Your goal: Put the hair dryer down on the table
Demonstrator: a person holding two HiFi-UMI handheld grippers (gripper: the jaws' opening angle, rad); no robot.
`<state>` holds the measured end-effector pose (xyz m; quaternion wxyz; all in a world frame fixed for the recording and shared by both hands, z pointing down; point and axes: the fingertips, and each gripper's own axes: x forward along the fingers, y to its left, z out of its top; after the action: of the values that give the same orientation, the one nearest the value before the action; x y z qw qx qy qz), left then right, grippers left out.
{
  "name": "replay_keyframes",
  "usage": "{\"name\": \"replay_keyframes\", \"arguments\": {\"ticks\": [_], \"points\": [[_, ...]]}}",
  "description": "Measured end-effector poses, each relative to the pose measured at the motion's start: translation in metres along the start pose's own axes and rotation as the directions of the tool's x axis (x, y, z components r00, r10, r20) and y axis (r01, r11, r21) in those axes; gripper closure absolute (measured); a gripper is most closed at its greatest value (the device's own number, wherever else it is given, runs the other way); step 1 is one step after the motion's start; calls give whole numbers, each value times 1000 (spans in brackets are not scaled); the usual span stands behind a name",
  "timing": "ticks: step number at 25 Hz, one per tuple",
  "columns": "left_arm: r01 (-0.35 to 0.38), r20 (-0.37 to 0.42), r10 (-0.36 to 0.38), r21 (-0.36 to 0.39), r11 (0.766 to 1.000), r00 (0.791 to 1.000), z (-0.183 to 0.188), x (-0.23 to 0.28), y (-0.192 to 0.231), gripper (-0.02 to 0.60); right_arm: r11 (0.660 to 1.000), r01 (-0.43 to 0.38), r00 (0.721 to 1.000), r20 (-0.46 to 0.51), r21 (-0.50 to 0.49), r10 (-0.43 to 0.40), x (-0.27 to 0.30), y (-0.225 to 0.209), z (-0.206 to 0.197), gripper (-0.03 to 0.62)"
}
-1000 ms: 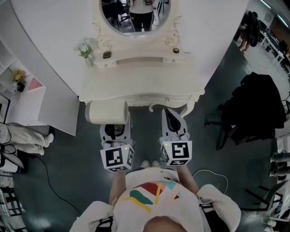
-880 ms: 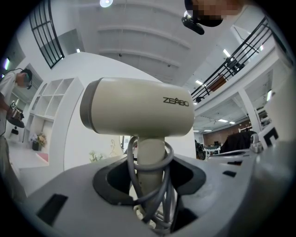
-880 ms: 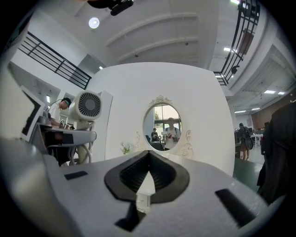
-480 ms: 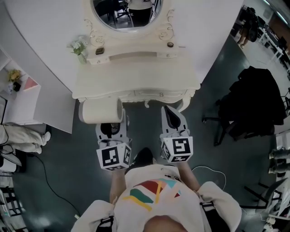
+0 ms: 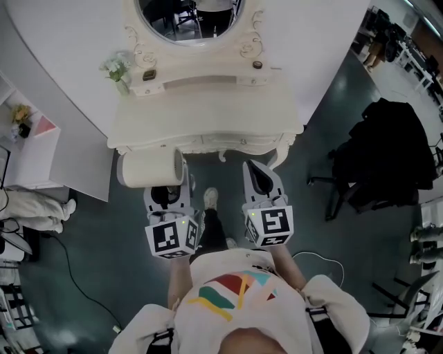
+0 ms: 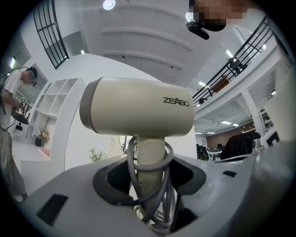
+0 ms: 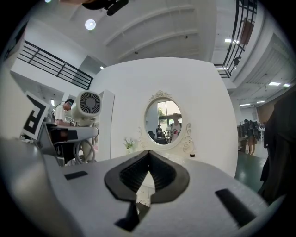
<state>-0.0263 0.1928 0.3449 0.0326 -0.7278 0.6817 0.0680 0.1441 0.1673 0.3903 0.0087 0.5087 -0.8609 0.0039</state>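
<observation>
The cream hair dryer, in the left gripper, is just before the white carved desk, with the right gripper to its right.

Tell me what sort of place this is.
Probably a staged bedroom corner inside a large open hall: an ornate white dressing table with an oval mirror stands against a curved partition, with an office chair nearby and railings high above.

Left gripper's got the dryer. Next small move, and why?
Probably carry the left hand-held gripper forward until the hair dryer is over the dressing table top. Its jaws clamp the cord-wrapped handle, and in the head view the dryer hangs just short of the table's front edge.
</observation>
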Motion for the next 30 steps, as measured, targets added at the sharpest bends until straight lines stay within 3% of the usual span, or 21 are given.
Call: {"name": "replay_keyframes", "arguments": {"ticks": [14,30], "points": [[56,56,-55,-7,998,997,10,30,-1,374,1000,4,999,49,-17,-3,29,-3,19,594],[54,25,-54,-14,998,998,-2,45,15,374,1000,5,1000,29,-4,-5,56,6,14,594]]}}
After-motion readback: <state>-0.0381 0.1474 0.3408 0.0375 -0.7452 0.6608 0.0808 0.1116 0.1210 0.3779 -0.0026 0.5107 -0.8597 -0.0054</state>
